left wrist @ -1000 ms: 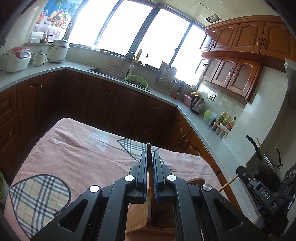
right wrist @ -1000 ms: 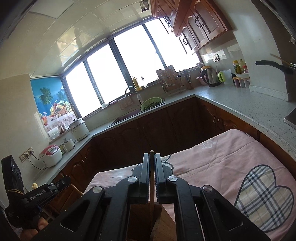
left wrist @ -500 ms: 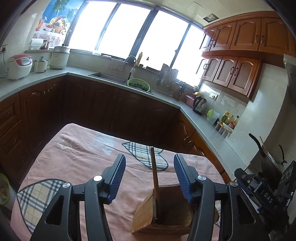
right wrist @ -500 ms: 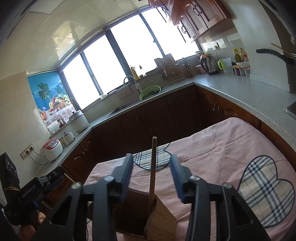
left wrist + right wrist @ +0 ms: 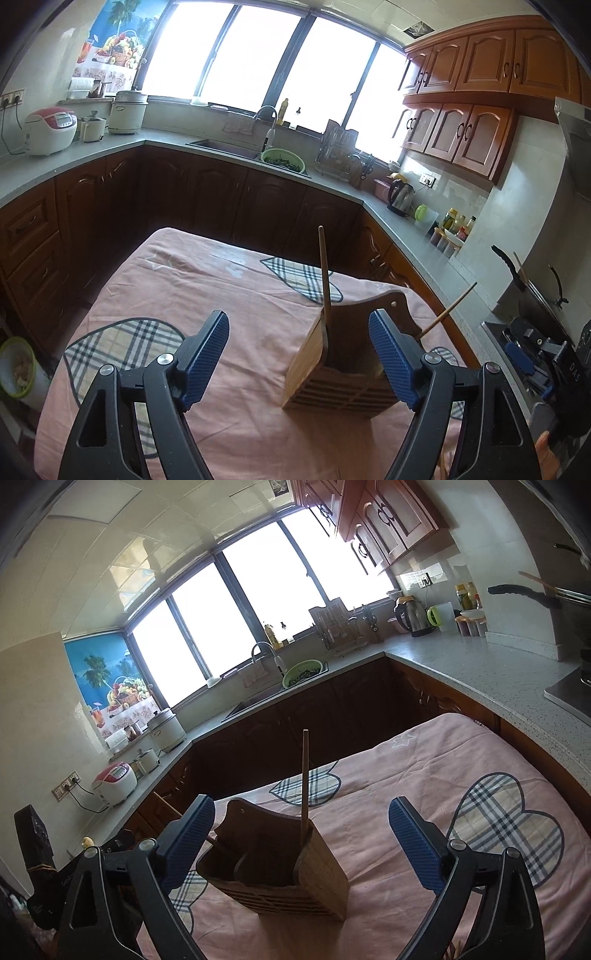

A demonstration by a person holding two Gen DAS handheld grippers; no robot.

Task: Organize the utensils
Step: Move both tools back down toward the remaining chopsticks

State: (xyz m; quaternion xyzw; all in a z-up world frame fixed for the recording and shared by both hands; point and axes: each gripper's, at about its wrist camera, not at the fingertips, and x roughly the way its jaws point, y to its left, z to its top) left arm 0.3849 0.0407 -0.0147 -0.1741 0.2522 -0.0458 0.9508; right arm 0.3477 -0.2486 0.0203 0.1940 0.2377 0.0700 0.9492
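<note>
A wooden utensil holder [image 5: 341, 363] stands on the pink cloth; it also shows in the right wrist view [image 5: 280, 871]. A wooden stick [image 5: 324, 275] stands upright in it, seen in the right wrist view too [image 5: 305, 786]. A second stick [image 5: 448, 308] leans out of the holder's right side, and it shows in the right wrist view [image 5: 173, 809] on the left. My left gripper [image 5: 299, 360] is open and empty, in front of the holder. My right gripper [image 5: 301, 843] is open and empty, its fingers either side of the holder.
The pink cloth with plaid hearts [image 5: 184, 295] covers the table. Dark cabinets and a grey counter [image 5: 221, 155] run behind. A green bowl [image 5: 283, 160] sits by the sink. A kettle [image 5: 400, 195] and jars stand at the right. The other gripper [image 5: 543, 354] shows at the right edge.
Both grippers were shut on upright sticks a second ago. Both have opened wide and drawn back. The sticks stay standing in the holder.
</note>
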